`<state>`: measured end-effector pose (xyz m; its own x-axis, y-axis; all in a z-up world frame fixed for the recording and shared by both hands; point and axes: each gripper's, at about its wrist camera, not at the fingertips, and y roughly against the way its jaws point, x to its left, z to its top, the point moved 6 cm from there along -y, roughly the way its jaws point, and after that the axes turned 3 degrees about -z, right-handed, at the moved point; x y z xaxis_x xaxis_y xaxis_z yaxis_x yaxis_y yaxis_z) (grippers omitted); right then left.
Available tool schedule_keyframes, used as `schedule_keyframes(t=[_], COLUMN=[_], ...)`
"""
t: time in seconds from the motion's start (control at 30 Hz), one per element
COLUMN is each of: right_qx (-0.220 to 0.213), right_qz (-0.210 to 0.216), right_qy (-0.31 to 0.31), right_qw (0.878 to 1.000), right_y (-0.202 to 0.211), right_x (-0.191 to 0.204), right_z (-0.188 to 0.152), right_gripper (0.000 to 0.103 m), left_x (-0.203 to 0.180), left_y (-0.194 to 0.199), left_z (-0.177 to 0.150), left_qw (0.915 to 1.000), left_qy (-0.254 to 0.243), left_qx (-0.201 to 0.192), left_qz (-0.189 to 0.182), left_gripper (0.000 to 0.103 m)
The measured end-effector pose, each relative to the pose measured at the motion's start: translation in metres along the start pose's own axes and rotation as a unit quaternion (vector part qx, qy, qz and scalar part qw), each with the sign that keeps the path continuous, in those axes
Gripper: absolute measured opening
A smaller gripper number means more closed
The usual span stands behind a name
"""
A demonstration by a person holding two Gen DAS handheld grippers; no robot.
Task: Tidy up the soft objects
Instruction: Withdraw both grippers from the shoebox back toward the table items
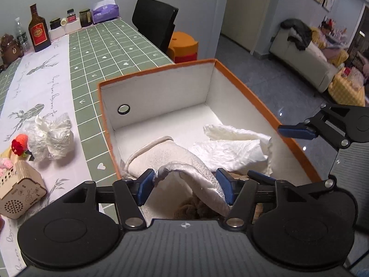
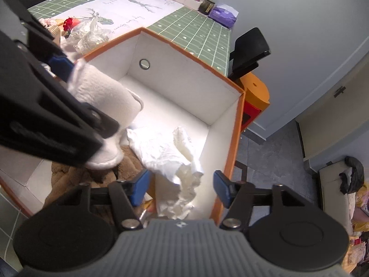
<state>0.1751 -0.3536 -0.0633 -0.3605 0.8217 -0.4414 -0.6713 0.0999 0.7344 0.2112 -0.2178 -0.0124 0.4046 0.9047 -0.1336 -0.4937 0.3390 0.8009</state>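
An orange-rimmed white box (image 1: 233, 73) stands at the table's edge; it also shows in the right wrist view (image 2: 239, 120). Inside lie a cream towel (image 1: 175, 157), a crumpled white cloth (image 1: 233, 147) and a brown plush item (image 1: 196, 207). My left gripper (image 1: 185, 183) is open over the box with the towel's edge draped between its jaws, not pinched. In the right wrist view the towel (image 2: 101, 90) hangs by the left gripper's blue pad. My right gripper (image 2: 181, 187) is open above the white cloth (image 2: 170, 152), empty. The brown plush (image 2: 76, 175) lies beneath.
On the table lie a crumpled clear plastic bag (image 1: 50, 136), a red knitted flower (image 1: 19, 144) and a wooden box (image 1: 20, 191). Bottles, jars and a purple tissue pack (image 1: 105, 11) line the far edge. A black chair (image 1: 154, 20) and an orange stool (image 1: 183, 46) stand beyond.
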Motion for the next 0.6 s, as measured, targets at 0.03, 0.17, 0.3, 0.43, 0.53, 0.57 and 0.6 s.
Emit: schedule_keyframes(t=[0.03, 0.17, 0.3, 0.43, 0.53, 0.57, 0.6], right_qx=[-0.004, -0.031, -0.072, -0.106, -0.129, -0.135, -0.142], right_qz=[-0.006, -0.02, -0.029, -0.03, -0.048, -0.05, -0.05], right_qy=[-0.003, -0.023, -0.052, -0.061, -0.054, -0.053, -0.053], right_qw=[1.0, 0.999, 0.996, 0.992, 0.989, 0.988, 0.987], right_y=[0.005, 0.03, 0.053, 0.074, 0.086, 0.089, 0.092], right_x=[-0.002, -0.004, 0.005, 0.026, 0.046, 0.052, 0.059], right_z=[-0.001, -0.002, 0.002, 0.004, 0.006, 0.006, 0.007], right_gripper=[0.072, 0.072, 0.072, 0.072, 0.076, 0.081, 0.081], left_x=[0.003, 0.011, 0.016, 0.024, 0.033, 0.037, 0.04], left_y=[0.006, 0.034, 0.062, 0.084, 0.097, 0.1, 0.103], left_z=[-0.001, -0.009, -0.018, -0.03, -0.041, -0.045, -0.049], left_qw=[0.9999, 0.9973, 0.989, 0.9827, 0.9801, 0.9793, 0.9788], left_qy=[0.004, 0.017, 0.016, 0.012, 0.022, 0.023, 0.024], left_qx=[-0.01, -0.07, -0.145, -0.185, -0.197, -0.201, -0.203], left_qz=[-0.002, -0.017, -0.023, -0.005, -0.003, -0.001, 0.002], left_gripper=[0.071, 0.071, 0.071, 0.071, 0.071, 0.071, 0.071])
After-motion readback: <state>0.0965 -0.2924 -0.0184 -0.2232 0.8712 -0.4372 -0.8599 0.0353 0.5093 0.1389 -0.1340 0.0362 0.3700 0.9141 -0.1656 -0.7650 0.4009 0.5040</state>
